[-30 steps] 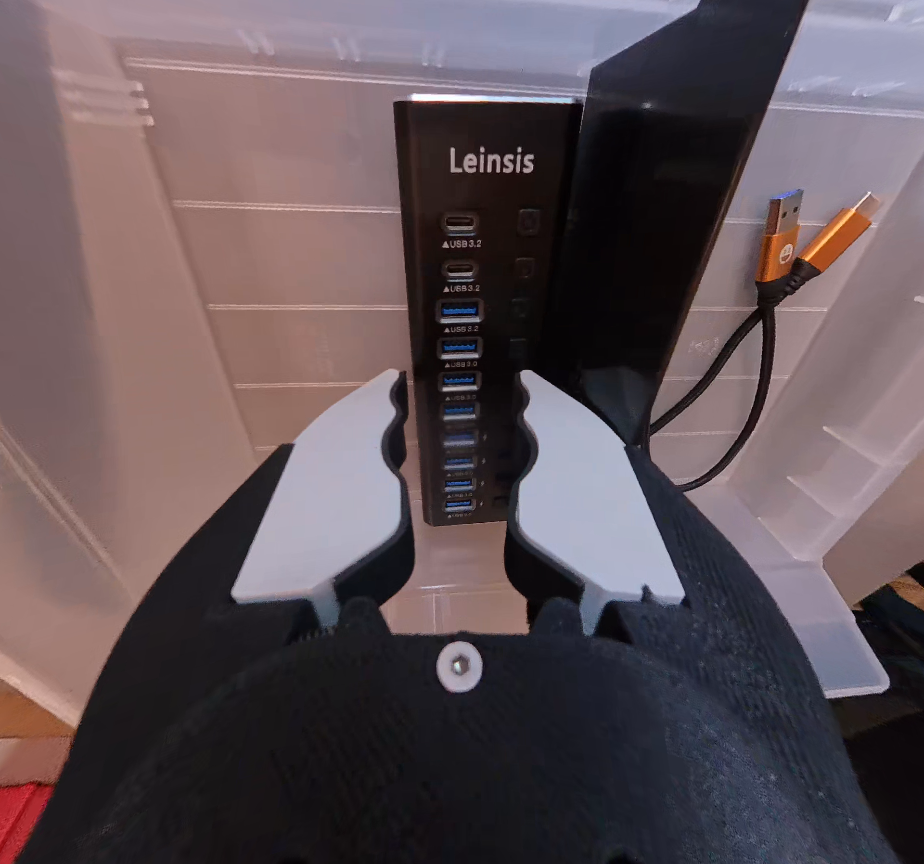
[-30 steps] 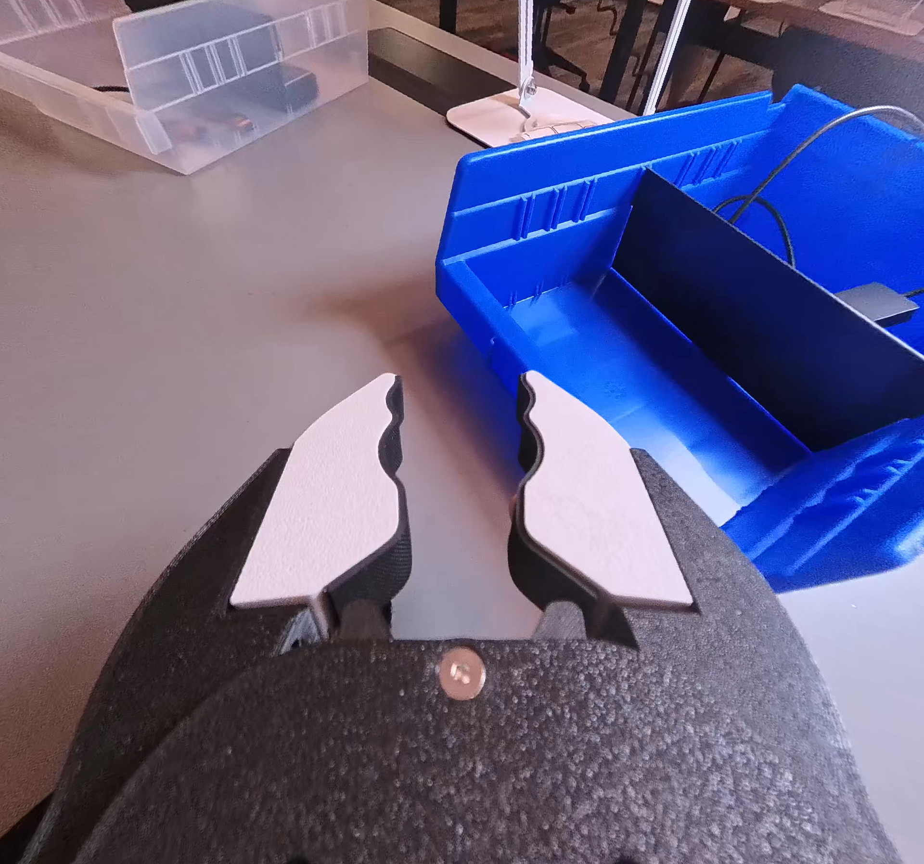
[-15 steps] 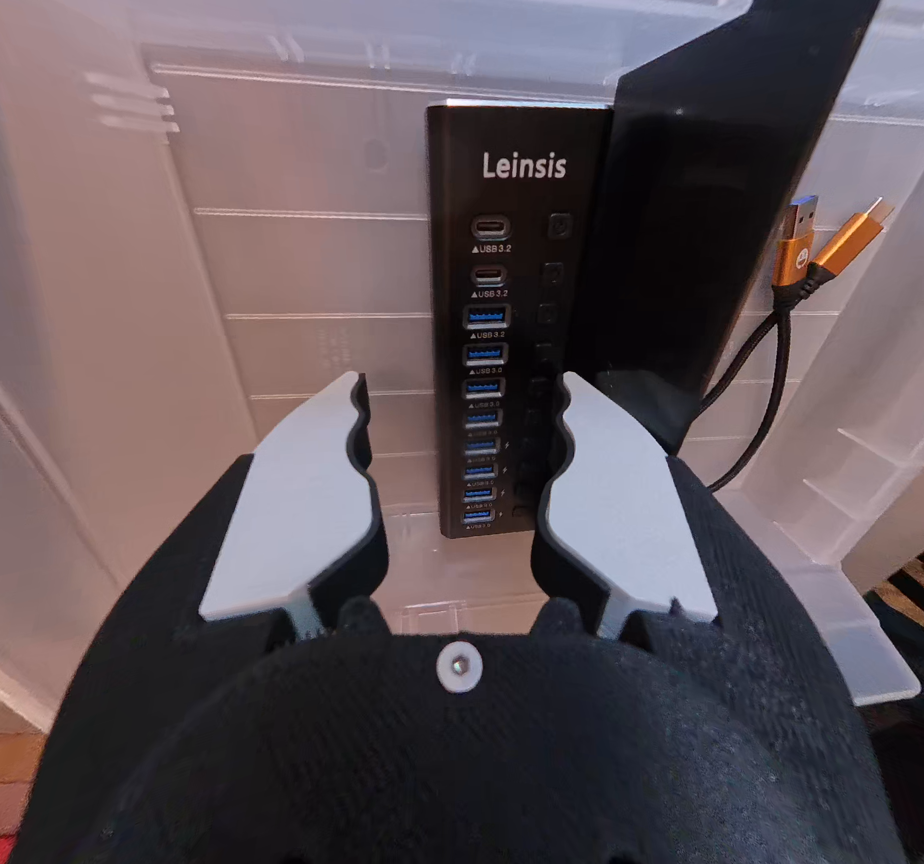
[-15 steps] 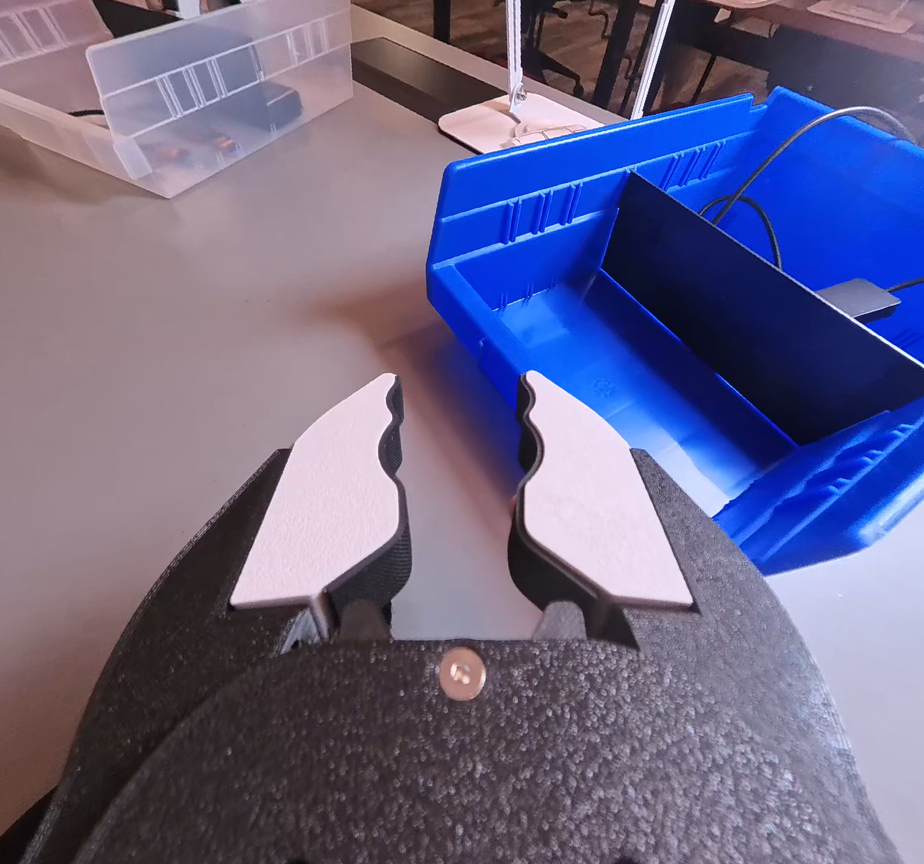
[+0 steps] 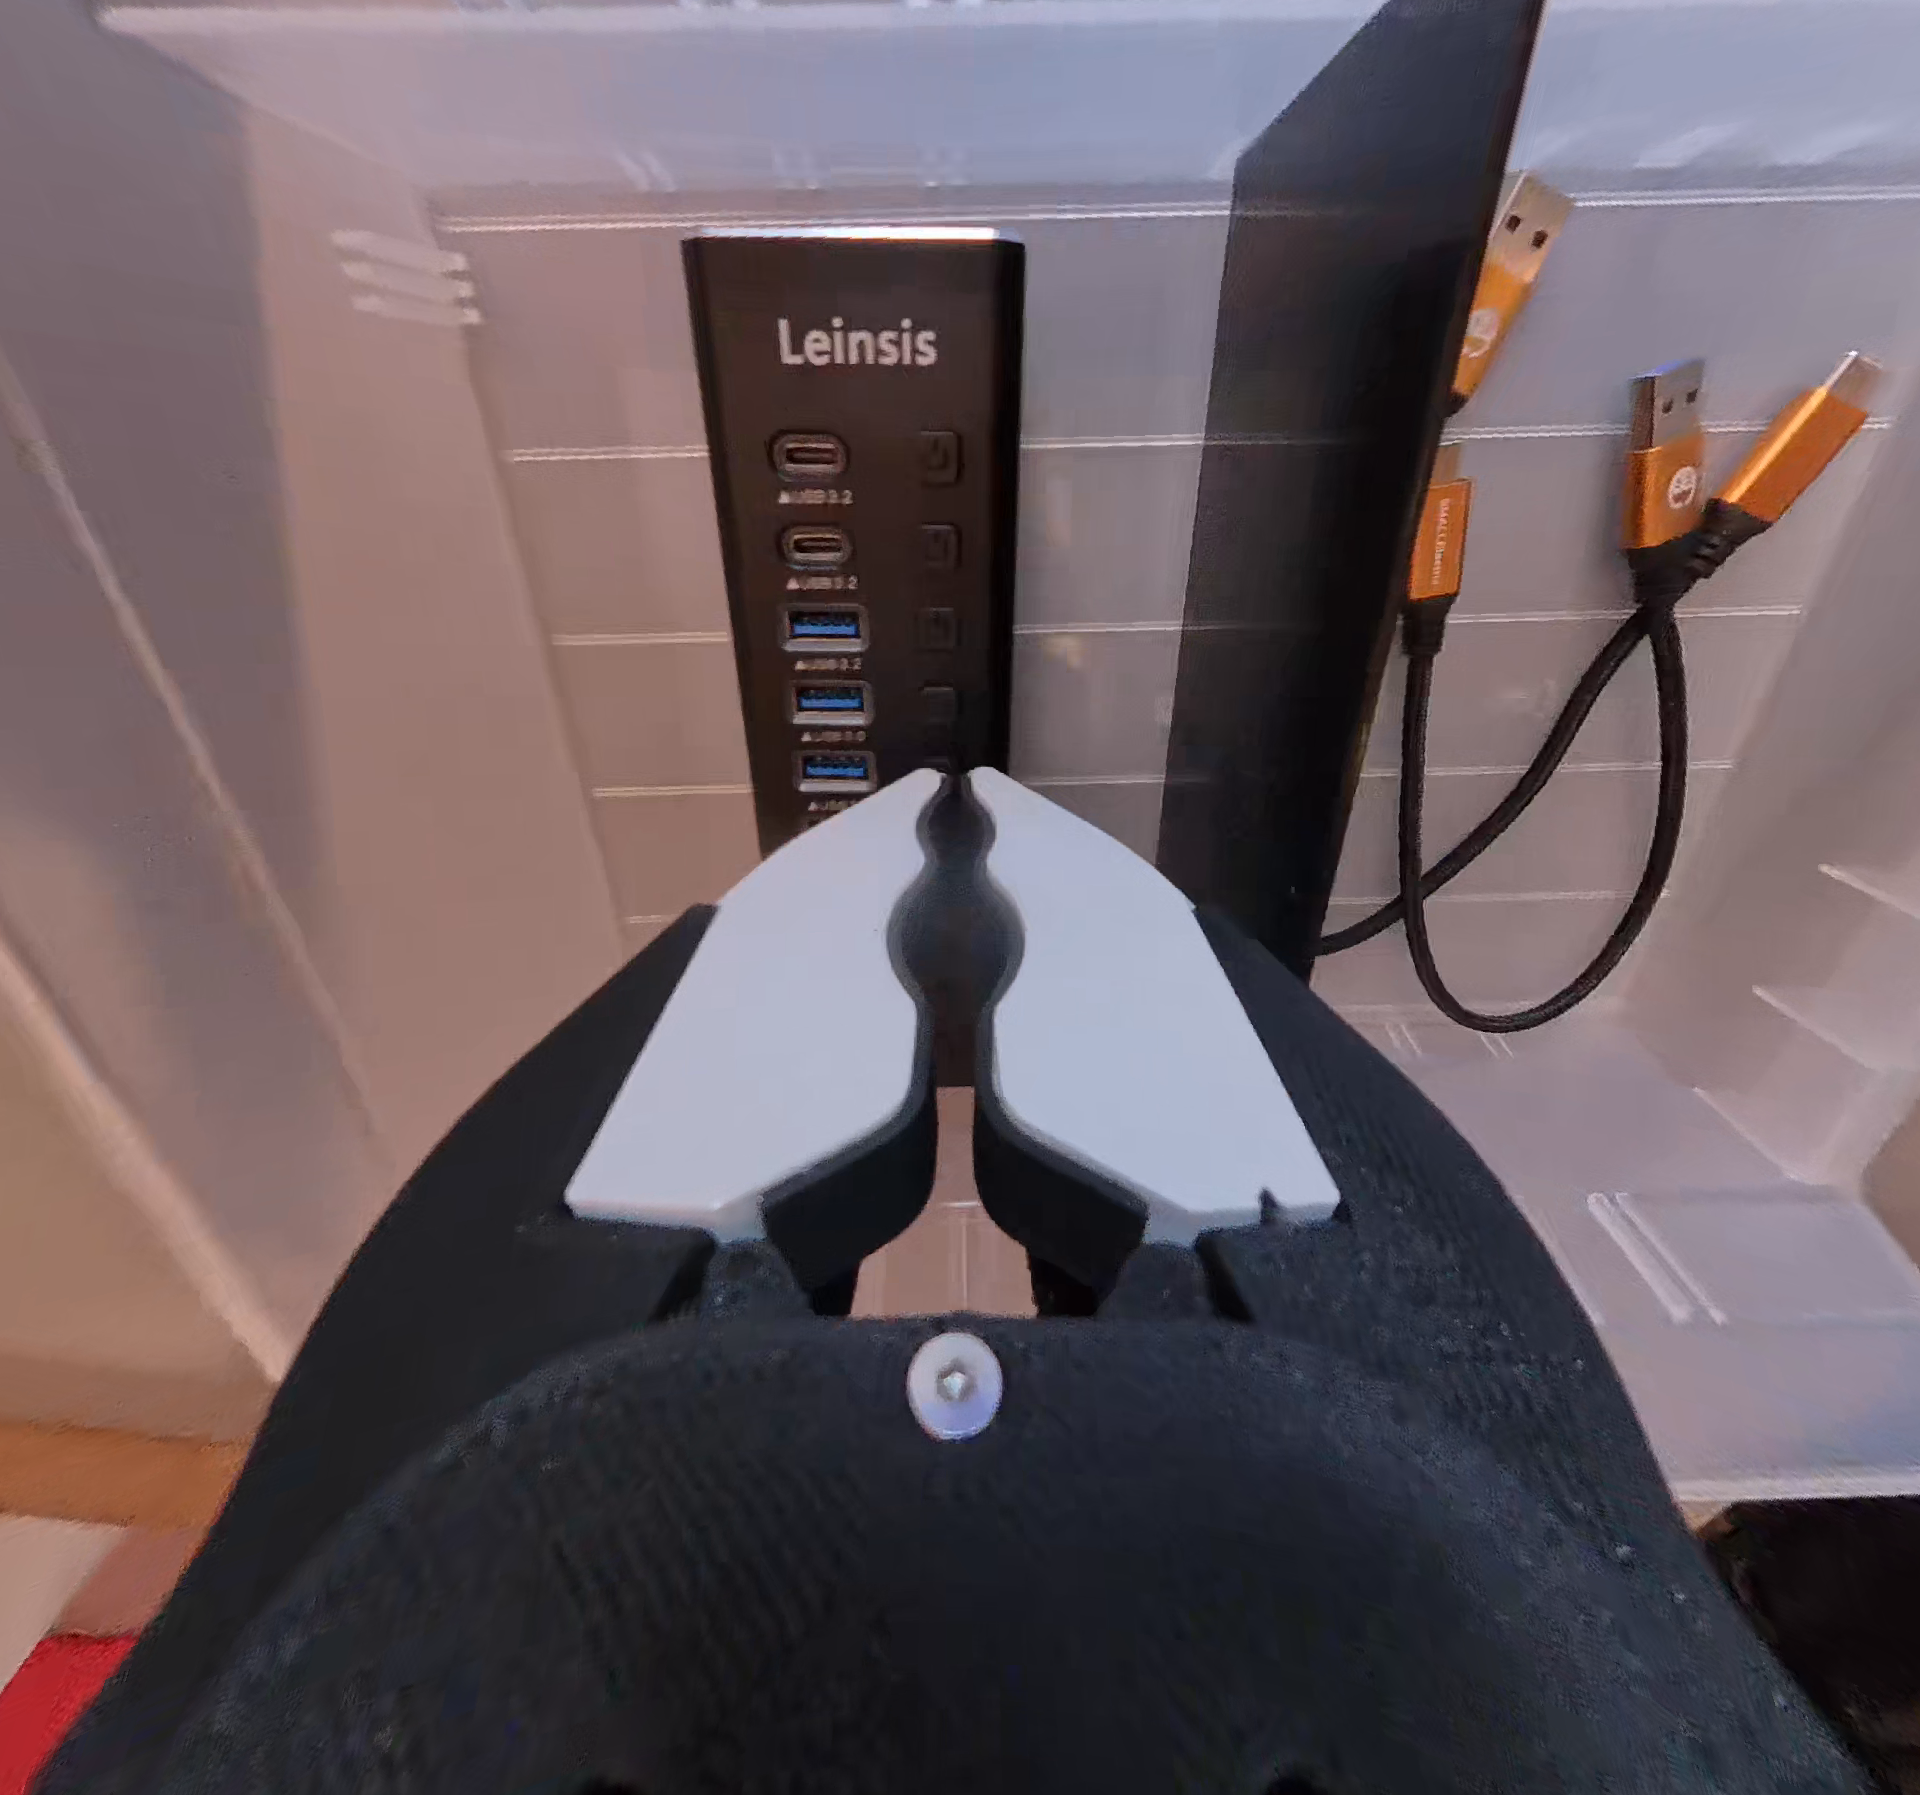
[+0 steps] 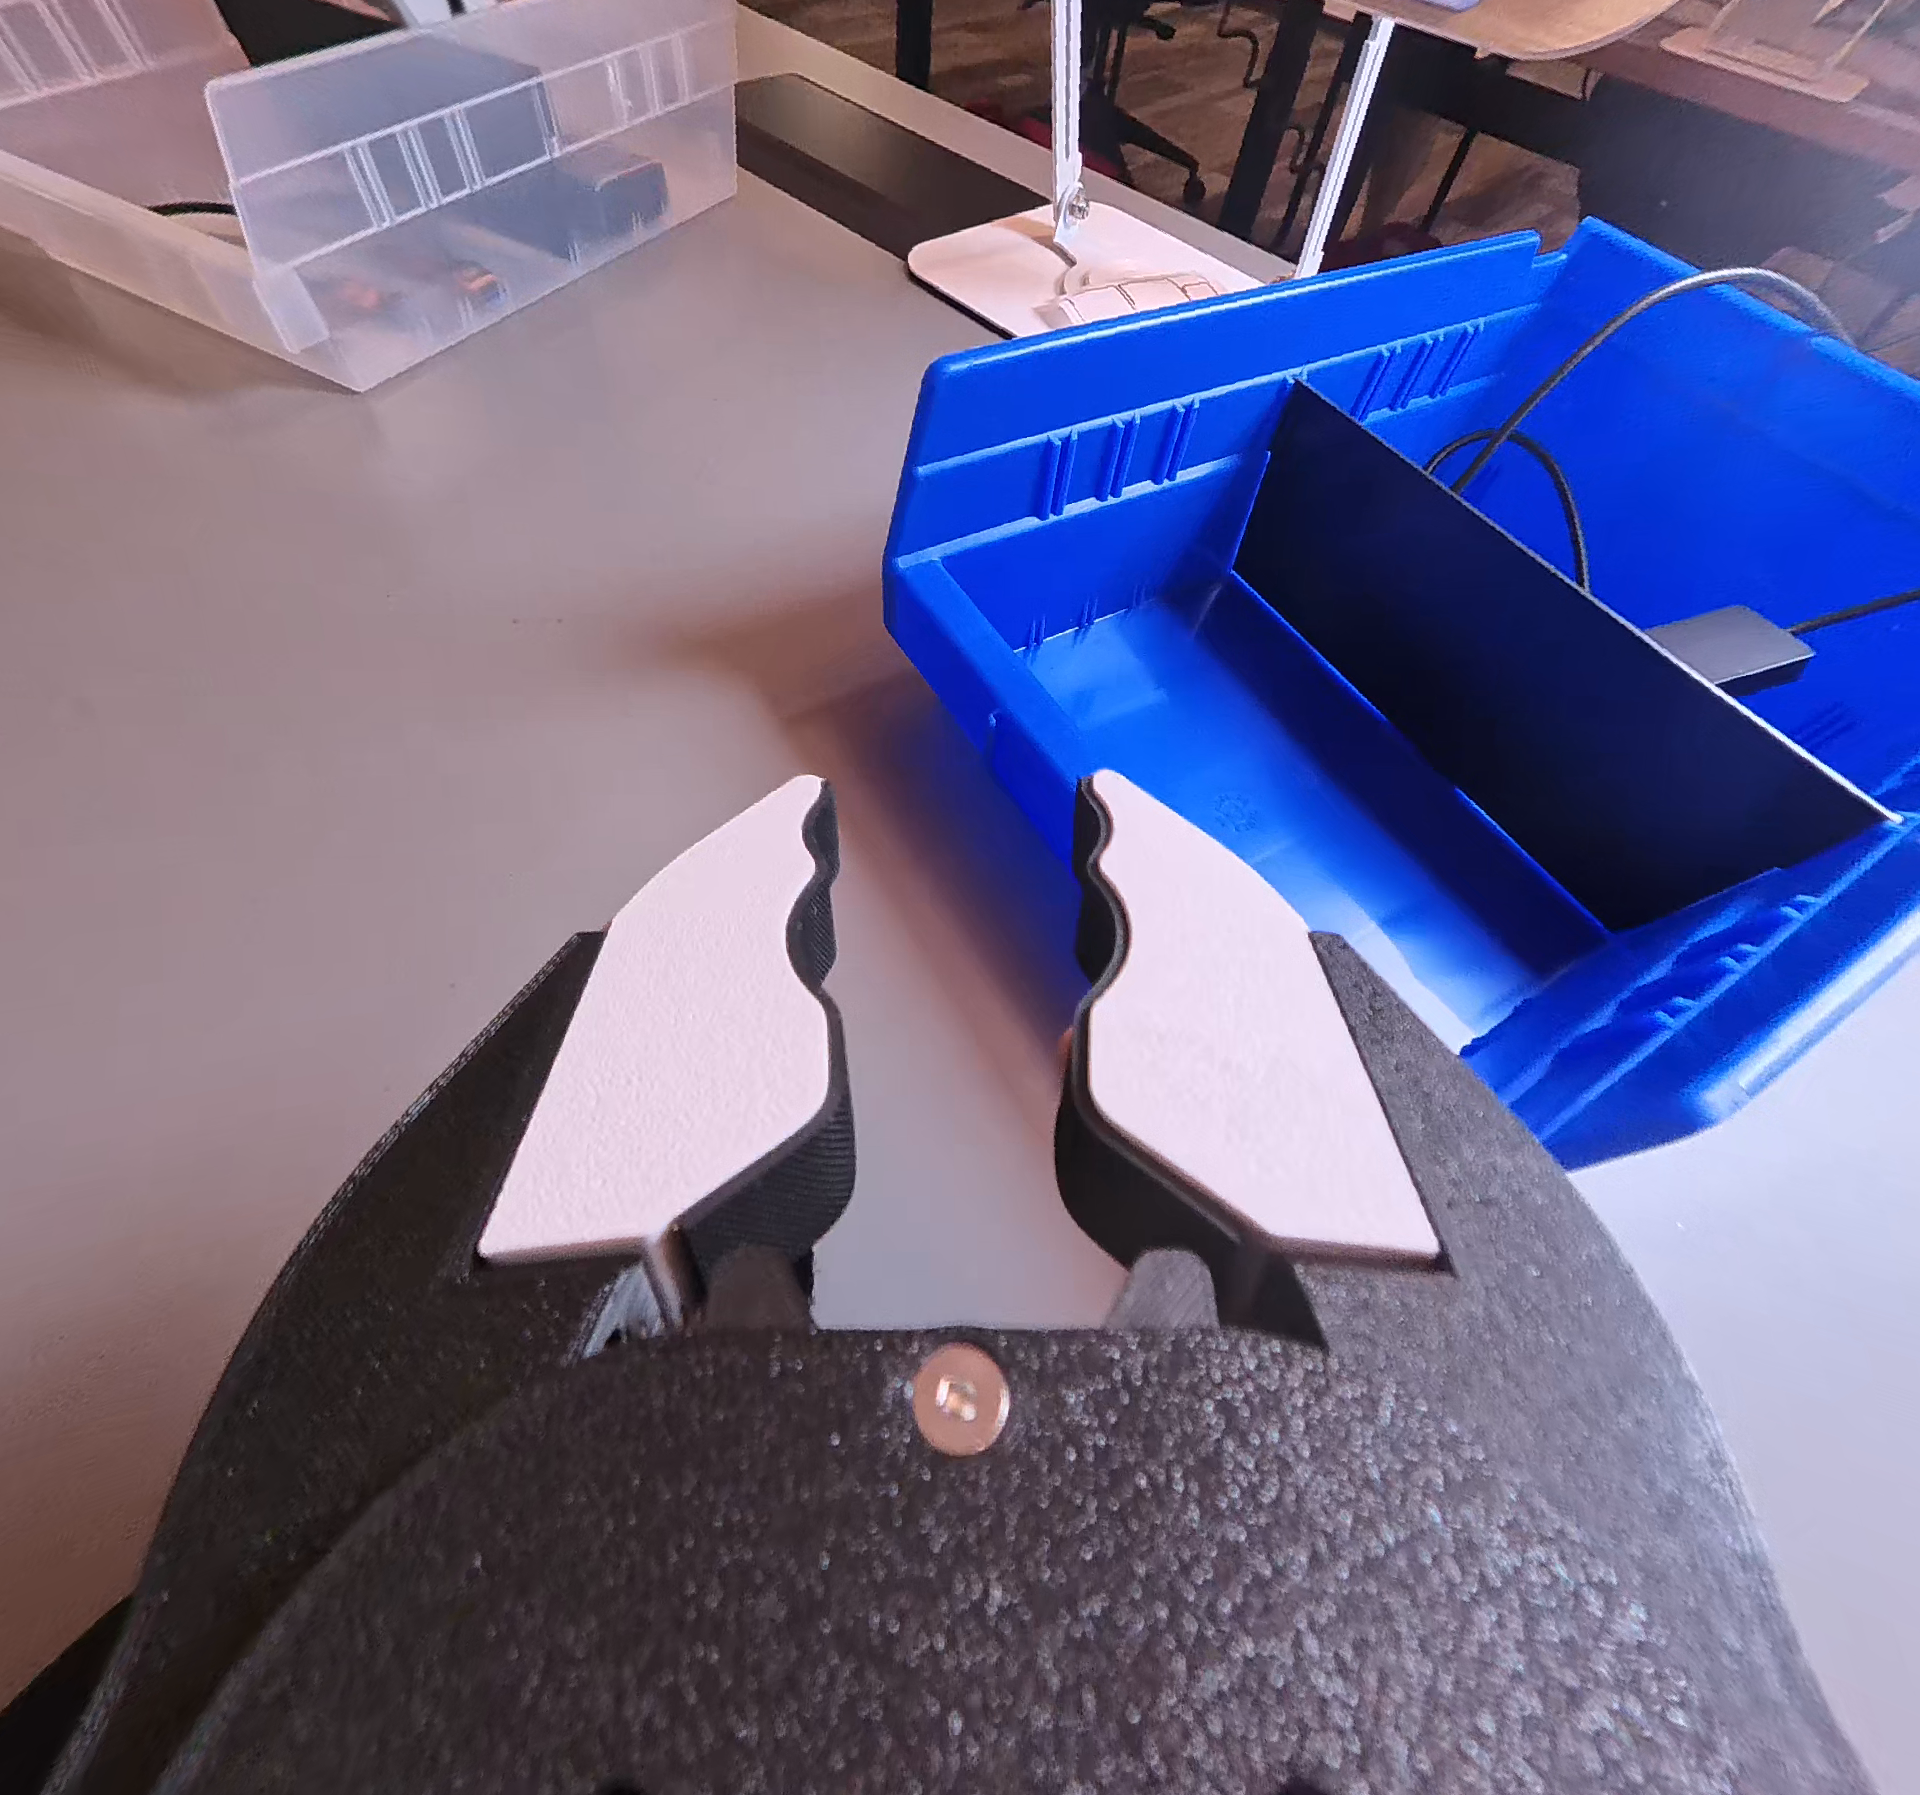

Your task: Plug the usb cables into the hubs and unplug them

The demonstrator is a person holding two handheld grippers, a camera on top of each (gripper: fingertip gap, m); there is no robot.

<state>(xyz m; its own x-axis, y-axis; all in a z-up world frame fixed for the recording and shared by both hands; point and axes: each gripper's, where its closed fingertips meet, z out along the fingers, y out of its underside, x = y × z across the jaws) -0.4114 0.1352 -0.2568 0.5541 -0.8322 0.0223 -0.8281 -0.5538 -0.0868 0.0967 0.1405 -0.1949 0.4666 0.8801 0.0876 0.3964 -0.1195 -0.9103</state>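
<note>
Since the earlier frames the left gripper [image 5: 954, 781] has been drawn shut: its white fingers [image 5: 790, 1018], spread half a second ago, are now pressed tip to tip with nothing seen between them, and more of the cable compartment has come into the left wrist view. The right gripper [image 6: 951, 789] is seen much as before, its fingers held apart and empty above the grey table [image 6: 364, 602], though the blue bin [image 6: 1143, 457] has come a little nearer.

The black multi-port USB hub [image 5: 857, 519] lies straight ahead of the left gripper inside the clear plastic bin [image 5: 312, 602], its long axis running directly away along the line of the fingers, its near end hidden behind the closed tips. A black divider [image 5: 1340, 498] stands just to the right of the hub. Beyond that divider, ahead and to the right, the orange-shelled USB cables [image 5: 1662, 519] are laid with their plugs pointing away; no plug is seated in any visible port.

The left gripper is judged far nearer to both hub and cables, since the clear bin is seen well apart from the right gripper, far ahead on its left. The right gripper is nearer the blue bin, where a small dark hub [image 6: 1730, 656] with a thin cable [image 6: 1538, 488] lies beyond the dark divider [image 6: 1538, 706], ahead and to the right.
</note>
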